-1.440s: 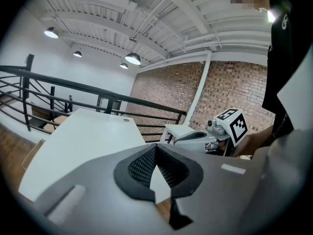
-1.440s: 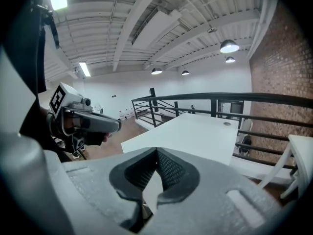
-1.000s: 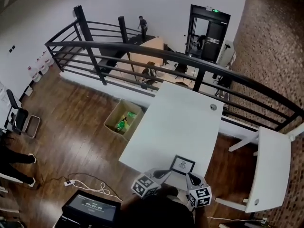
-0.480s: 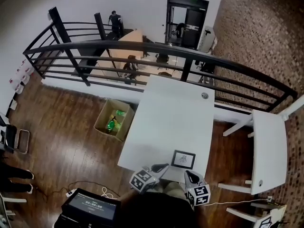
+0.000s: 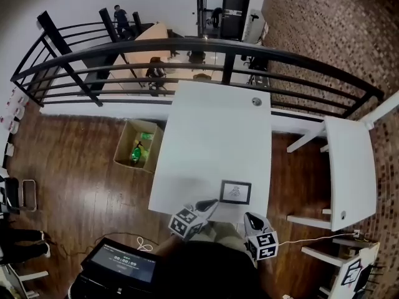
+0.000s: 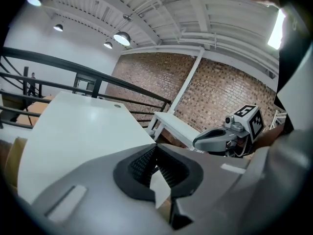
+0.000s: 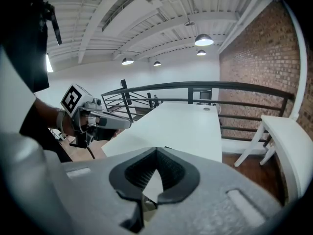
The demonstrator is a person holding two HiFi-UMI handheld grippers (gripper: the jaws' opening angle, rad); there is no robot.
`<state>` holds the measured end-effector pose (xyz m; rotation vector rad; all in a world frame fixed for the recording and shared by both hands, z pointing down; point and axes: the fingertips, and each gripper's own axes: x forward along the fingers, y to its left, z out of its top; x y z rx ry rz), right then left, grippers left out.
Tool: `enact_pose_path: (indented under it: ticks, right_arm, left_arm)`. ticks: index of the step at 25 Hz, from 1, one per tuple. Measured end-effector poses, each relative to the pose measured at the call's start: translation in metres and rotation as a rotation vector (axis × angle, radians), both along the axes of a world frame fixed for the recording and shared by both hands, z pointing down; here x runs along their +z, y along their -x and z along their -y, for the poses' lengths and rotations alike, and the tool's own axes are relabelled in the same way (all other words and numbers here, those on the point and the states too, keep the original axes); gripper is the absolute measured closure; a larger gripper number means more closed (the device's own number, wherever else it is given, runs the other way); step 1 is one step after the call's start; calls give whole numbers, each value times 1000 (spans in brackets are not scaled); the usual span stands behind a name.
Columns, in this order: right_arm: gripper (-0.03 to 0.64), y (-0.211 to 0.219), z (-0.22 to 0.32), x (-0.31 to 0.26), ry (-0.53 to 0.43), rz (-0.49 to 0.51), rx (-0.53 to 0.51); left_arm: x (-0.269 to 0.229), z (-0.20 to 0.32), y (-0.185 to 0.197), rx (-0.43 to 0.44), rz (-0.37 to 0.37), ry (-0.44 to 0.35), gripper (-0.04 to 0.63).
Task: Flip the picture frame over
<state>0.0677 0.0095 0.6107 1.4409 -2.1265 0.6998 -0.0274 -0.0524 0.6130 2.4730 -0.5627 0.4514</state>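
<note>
**Head view:** The frame [image 5: 235, 192] lay untouched, apparently picture side up, near the near edge of the tabletop [image 5: 212, 123], towards its right side. Over the past second the left claw [image 5: 209, 204] and the right claw [image 5: 251, 218] had eased down towards that near edge. Both stopped just short of the frame, so the flip had not begun. The print in the frame was too small to read, and the person's dark shape covered both hands.

**Left gripper view:** The left claw [image 6: 155, 151] was pinched fully together with nothing between its jaws. The right claw [image 6: 208, 140] hung beside the tabletop's near edge. The claw's own body hid the frame.

**Right gripper view:** The right claw [image 7: 155, 153] was likewise closed tight and empty. The left claw [image 7: 115, 122] hovered at the tabletop's near edge. The frame could not be made out here either.
</note>
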Motion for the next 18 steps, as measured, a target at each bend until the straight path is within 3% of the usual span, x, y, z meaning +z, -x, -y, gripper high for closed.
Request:
enact_pose_path:
  ticks: [6, 15, 17, 18]
  right_arm:
    - [624, -17, 8, 13, 33, 0, 7]
    - [624, -44, 13, 83, 213, -37, -95]
    - [616, -50, 8, 100, 260, -38, -130]
    - [578, -53, 6, 109, 285, -38, -151]
  left_arm:
    - [13, 12, -13, 21, 57, 25, 580]
    - [75, 10, -31, 59, 193, 143, 580]
    - [94, 1, -37, 77, 223, 186, 521]
    - [104, -3, -40, 84, 241, 203, 515]
